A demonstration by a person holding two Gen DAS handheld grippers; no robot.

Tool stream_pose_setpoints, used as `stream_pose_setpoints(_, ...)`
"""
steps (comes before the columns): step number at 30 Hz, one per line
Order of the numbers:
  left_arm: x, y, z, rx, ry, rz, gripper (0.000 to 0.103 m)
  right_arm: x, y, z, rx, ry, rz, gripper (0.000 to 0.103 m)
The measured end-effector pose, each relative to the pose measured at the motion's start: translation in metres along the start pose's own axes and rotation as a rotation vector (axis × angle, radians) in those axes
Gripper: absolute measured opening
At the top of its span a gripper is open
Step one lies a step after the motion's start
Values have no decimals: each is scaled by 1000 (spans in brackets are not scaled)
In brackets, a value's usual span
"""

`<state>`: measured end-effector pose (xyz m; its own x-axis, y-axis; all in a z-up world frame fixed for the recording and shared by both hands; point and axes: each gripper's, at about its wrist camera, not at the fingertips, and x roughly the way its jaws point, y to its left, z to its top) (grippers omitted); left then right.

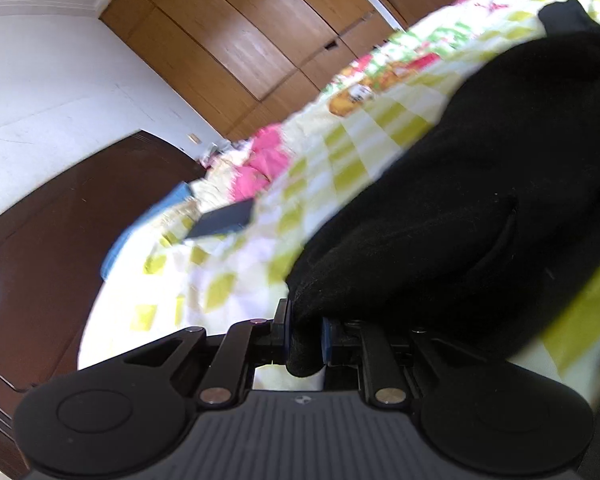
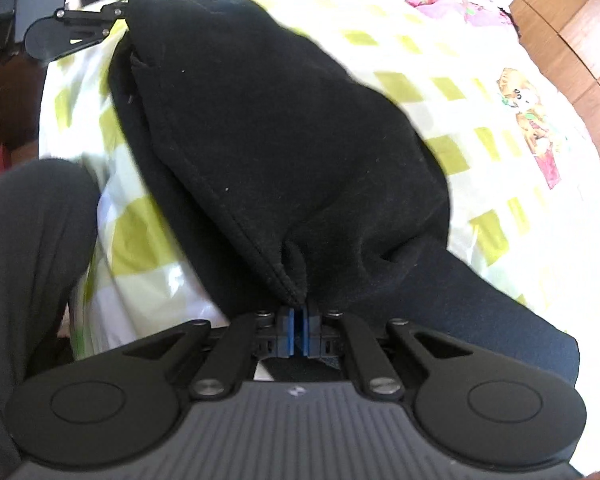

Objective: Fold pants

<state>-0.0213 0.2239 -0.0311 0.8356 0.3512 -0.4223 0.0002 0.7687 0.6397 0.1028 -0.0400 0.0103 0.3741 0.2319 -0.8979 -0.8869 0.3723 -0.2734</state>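
Black pants (image 2: 268, 128) hang stretched between both grippers over a bed with a yellow-checked sheet (image 2: 452, 92). My left gripper (image 1: 306, 334) is shut on a thick bunch of the black pants (image 1: 480, 184), the cloth pinched between its blue pads. My right gripper (image 2: 299, 330) is shut on a hemmed edge of the same pants, the pads almost touching. The right wrist view also shows the left gripper (image 2: 126, 8) at the top left, holding the far end of the cloth. The fabric sags and folds over itself between the two grips.
A dark flat object (image 1: 224, 220) and a pink cloth (image 1: 260, 164) lie further up the bed. A blue cloth (image 1: 140, 232) sits at the bed's edge. Wooden wardrobes (image 1: 240, 40) stand behind. A person's dark-clad leg (image 2: 32, 240) is at the left by the bed.
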Motion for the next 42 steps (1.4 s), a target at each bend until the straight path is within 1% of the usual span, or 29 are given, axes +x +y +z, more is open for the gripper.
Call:
stream_pose_setpoints(1, -1, -5, -5, 1, 15, -20, 32, 5, 0, -3, -5, 16, 1, 4)
stream_pose_setpoints(2, -3, -12, -10, 17, 21, -19, 32, 10, -1, -7, 2, 28, 6, 4)
stream_pose_setpoints(4, -5, -24, -17, 86, 27, 15, 32, 16, -1, -10, 24, 38, 13, 4)
stream_pose_setpoints(5, -4, -26, -18, 104, 33, 21, 32, 18, 2, -8, 22, 36, 10, 4)
stream_pose_setpoints(8, -3, -22, -18, 104, 45, 28, 33, 16, 9, -8, -1, 26, -4, 4)
stream_pose_setpoints(9, 0, -21, -18, 99, 63, 24, 33, 18, 11, -9, -6, 25, -10, 4)
stream_pose_setpoints(11, 3, -23, -24, 123, 98, 19, 32, 21, 14, -13, 1, 22, -30, 8)
stream_pose_setpoints(13, -3, -28, -33, 136, 135, 4, 30, 25, 21, -16, 4, 14, -48, 9)
stream_pose_setpoints(15, -9, -27, -38, 109, 177, -36, 32, 21, 20, -19, 33, -10, -53, 10)
stream_pose_setpoints(16, -14, -26, -39, 104, 190, -35, 32, 15, 18, -24, 51, -28, -50, 13)
stream_pose_setpoints(17, -20, -26, -38, 109, 200, -22, 32, 10, 14, -27, 73, -43, -43, 18)
stream_pose_setpoints(19, -34, -22, -30, 104, 202, -6, 32, -3, 5, -37, 125, -64, -33, 22)
stream_pose_setpoints(21, -49, -16, -16, 68, 191, -11, 32, -16, -5, -48, 176, -87, -32, 22)
stream_pose_setpoints(22, -56, -15, -5, 52, 172, -12, 32, -21, -12, -55, 208, -101, -43, 22)
stream_pose_setpoints(24, -64, -17, 17, 13, 125, -39, 32, -29, -33, -68, 298, -118, -69, 23)
stream_pose_setpoints(27, -66, -38, 56, -68, 45, -188, 32, -27, -82, -95, 521, -141, -103, 24)
stream_pose_setpoints(29, -63, -65, 83, -66, -15, -266, 32, -19, -121, -118, 689, -162, -126, 24)
stream_pose_setpoints(31, -60, -97, 110, -42, -84, -322, 32, -10, -159, -141, 853, -193, -139, 24)
stream_pose_setpoints(34, -54, -137, 147, -23, -151, -458, 32, 5, -213, -175, 1066, -253, -154, 24)
stream_pose_setpoints(36, -50, -159, 164, 7, -171, -508, 32, 17, -243, -196, 1205, -306, -147, 26)
stream_pose_setpoints(37, -48, -167, 171, 18, -178, -540, 32, 23, -258, -207, 1279, -338, -129, 26)
stream_pose_setpoints(38, -46, -174, 175, 27, -181, -555, 32, 30, -271, -216, 1340, -368, -109, 26)
stream_pose_setpoints(40, -37, -184, 183, 30, -159, -580, 32, 43, -290, -230, 1428, -410, -85, 26)
stream_pose_setpoints(42, -32, -189, 189, 21, -137, -610, 32, 55, -305, -236, 1482, -438, -73, 26)
